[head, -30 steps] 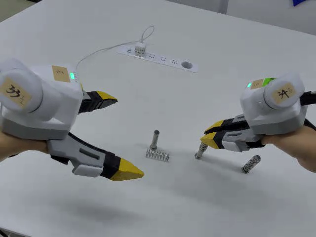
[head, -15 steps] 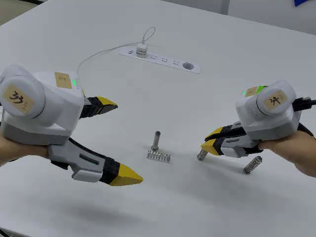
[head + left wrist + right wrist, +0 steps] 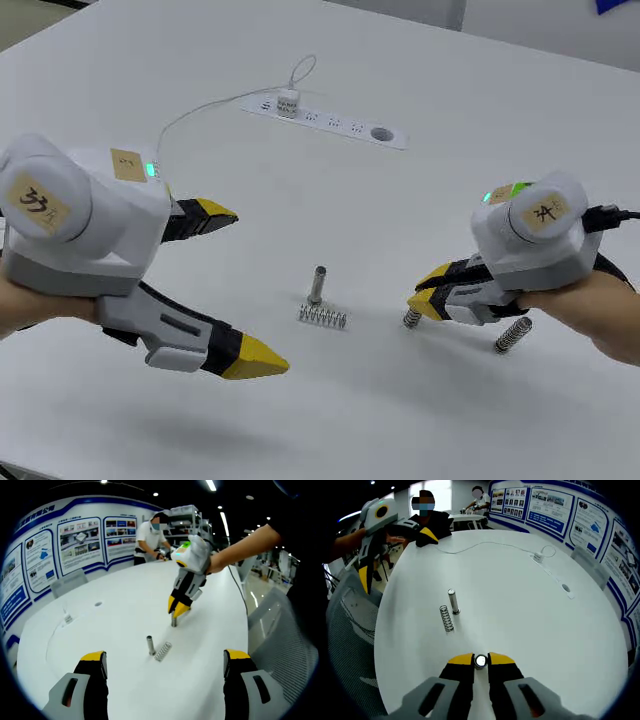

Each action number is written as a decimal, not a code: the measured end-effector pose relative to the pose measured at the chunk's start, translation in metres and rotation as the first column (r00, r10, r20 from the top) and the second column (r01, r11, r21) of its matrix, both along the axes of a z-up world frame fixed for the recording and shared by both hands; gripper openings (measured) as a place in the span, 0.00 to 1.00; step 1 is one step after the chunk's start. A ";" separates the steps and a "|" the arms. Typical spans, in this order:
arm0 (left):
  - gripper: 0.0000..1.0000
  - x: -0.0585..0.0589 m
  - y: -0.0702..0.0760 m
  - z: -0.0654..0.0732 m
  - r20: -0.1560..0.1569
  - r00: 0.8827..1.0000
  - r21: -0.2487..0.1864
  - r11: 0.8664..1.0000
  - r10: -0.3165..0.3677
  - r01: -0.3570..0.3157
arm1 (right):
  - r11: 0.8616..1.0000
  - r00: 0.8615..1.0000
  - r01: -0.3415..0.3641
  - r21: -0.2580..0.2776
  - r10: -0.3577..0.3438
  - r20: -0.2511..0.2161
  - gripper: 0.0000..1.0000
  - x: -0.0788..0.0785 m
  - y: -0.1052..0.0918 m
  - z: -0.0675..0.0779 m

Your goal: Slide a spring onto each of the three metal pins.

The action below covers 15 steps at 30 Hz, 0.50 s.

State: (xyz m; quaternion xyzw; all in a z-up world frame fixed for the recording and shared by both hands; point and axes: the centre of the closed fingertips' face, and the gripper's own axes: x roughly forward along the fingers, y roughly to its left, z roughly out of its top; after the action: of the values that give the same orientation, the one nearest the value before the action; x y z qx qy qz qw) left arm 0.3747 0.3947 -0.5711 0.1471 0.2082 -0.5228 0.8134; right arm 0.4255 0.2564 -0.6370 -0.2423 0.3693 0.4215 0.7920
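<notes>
On the white table [image 3: 300, 60] the left gripper [image 3: 235, 285] hovers wide open and empty. The right gripper [image 3: 427, 290] pinches the top of an upright pin [image 3: 480, 661], which apparently already wears its spring [image 3: 411, 318]. A bare pin [image 3: 317, 283] stands mid-table with a loose spring [image 3: 322, 317] just beside its foot, so that one is not yet done. A third spring [image 3: 510, 334] lies near the right hand; I cannot tell whether it is on a pin.

The table [image 3: 400, 420] was smooth, matt white. The bare pin [image 3: 318, 283], the spring [image 3: 322, 317] at its 6 o'clock and the held pin [image 3: 480, 661] gleamed like metal. The left gripper [image 3: 245, 288] and right gripper [image 3: 425, 288] had smooth plastic shells.
</notes>
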 end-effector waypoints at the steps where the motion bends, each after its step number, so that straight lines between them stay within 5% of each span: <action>1: 0.99 0.000 0.000 0.000 0.001 1.000 0.001 1.000 0.001 -0.001 | 1.000 1.000 0.003 -0.003 -0.003 -0.001 0.11 0.000 -0.001 0.000; 15: 0.99 -0.001 0.003 0.004 0.007 1.000 -0.002 1.000 0.008 -0.008 | 0.999 1.000 -0.022 -0.030 0.022 0.019 0.12 0.002 -0.001 -0.001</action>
State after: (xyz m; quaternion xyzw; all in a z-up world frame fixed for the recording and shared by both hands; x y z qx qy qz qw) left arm 0.3737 0.3980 -0.5670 0.1471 0.2053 -0.5195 0.8163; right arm 0.4271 0.2550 -0.6385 -0.2622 0.3650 0.4223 0.7872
